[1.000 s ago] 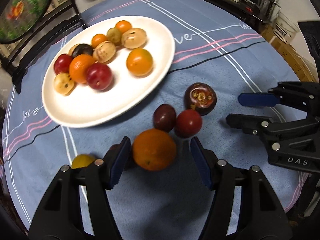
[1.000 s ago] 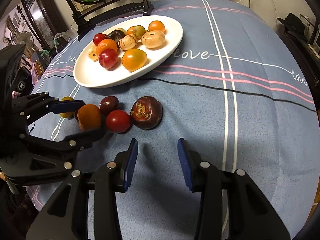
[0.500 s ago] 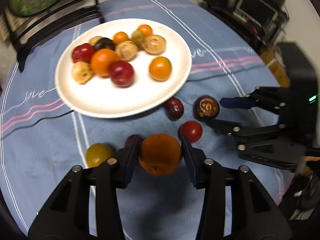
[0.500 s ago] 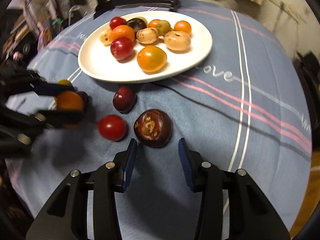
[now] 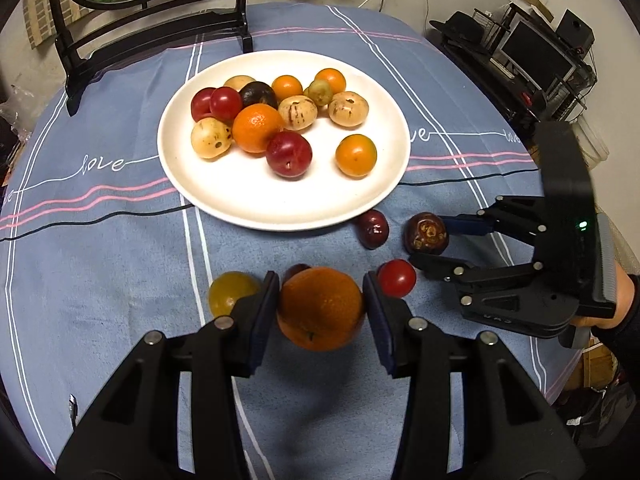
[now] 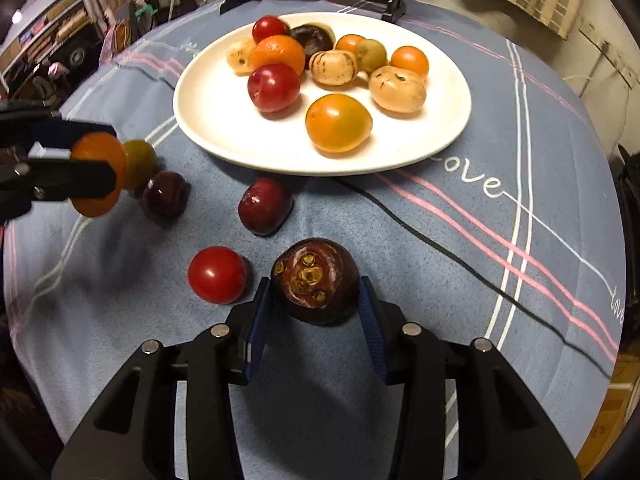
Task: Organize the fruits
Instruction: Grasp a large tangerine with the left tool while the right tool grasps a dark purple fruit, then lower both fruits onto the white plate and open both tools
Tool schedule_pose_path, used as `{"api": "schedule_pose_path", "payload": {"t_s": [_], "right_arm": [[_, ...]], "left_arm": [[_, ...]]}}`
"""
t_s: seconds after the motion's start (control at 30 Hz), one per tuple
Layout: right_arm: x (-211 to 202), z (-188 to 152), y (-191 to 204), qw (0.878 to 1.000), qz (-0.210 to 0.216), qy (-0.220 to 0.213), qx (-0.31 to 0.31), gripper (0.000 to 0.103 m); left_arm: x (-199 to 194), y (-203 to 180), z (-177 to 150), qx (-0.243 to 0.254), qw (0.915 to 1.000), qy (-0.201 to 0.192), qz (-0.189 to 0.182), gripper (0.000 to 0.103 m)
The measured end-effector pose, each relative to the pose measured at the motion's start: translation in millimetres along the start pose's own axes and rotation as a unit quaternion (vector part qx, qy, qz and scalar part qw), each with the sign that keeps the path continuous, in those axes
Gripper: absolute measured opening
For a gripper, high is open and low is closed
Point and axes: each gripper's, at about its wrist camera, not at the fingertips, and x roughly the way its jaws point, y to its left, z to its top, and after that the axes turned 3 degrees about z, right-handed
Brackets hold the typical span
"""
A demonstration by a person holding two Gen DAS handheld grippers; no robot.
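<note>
the left gripper (image 5: pixel 322 308) pinches the orange (image 5: pixel 320 307) at the bottom middle, lifted for the plate (image 5: pixel 280 208). the right gripper (image 6: pixel 314 300) sits spread around the dark fruit (image 6: pixel 316 280), ready to squeeze.

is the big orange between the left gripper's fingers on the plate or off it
Off it. The orange is clamped in the left gripper, on the near side of the white plate, out above the blue tablecloth.

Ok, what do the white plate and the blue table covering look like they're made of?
White plate: probably glazed ceramic, perhaps melamine; a smooth, slightly glossy surface with soft highlights at the rim.
Blue table covering: woven fabric, matte and slightly fuzzy; it lies in soft wrinkles, with pink, white and black stripes and "love" in white script.
</note>
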Motion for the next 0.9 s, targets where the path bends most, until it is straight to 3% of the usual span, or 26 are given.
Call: {"api": "schedule_pose_path", "payload": {"t_s": [0.23,0.43,0.9], "right_arm": [[-23,-14,0,0.997,0.026,-0.028,0.066,0.043],[-42,-22,18,0.995,0.031,-0.051,0.08,0.043],[-92,14,35,0.989,0.019,-0.125,0.081,0.043]], "left_arm": [[-5,-4,3,0.008,1.0,-0.002,-0.002,0.044],[-14,-9,7,0.021,0.9997,-0.009,0.0,0.044],[-43,-4,40,0.035,0.998,-0.049,0.019,0.044]]}}
